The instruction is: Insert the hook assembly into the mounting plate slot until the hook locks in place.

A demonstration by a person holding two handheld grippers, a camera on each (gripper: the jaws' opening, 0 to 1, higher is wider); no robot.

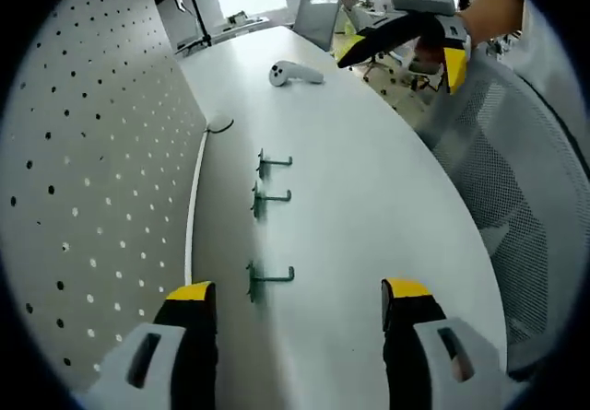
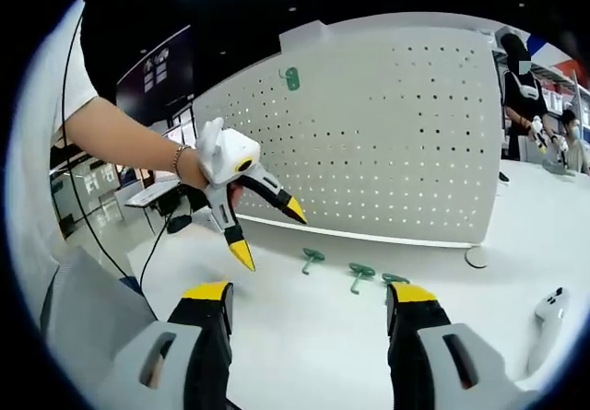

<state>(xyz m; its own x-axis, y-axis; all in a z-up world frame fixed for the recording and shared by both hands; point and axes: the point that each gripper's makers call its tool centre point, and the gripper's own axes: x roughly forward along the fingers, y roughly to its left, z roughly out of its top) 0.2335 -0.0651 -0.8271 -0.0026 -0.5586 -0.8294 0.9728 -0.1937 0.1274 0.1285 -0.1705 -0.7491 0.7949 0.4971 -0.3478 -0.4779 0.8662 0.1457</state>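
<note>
Three green hooks lie in a row on the white tabletop (image 1: 369,189), just beside the foot of the upright white pegboard (image 1: 101,152). In the left gripper view the left gripper (image 1: 300,309) is open and empty, its yellow-tipped jaws standing wide apart at the bottom of the frame. The nearest hook (image 1: 267,278) sits just above and between them, slightly left of centre, its long axis running across the frame, roughly square to the jaws. The middle hook (image 1: 269,198) and the far hook (image 1: 272,162) lie further up the frame.

In the right gripper view the right gripper (image 2: 309,304) is likewise open and holds nothing; the hooks (image 2: 358,274) lie above it near centre, and a fourth green hook (image 2: 291,78) is already hung high on the pegboard. By my judgement the left gripper is the nearer, with little more than a straight reach forward left to the nearest hook.

A white controller (image 1: 293,74) rests well apart up the tabletop.
</note>
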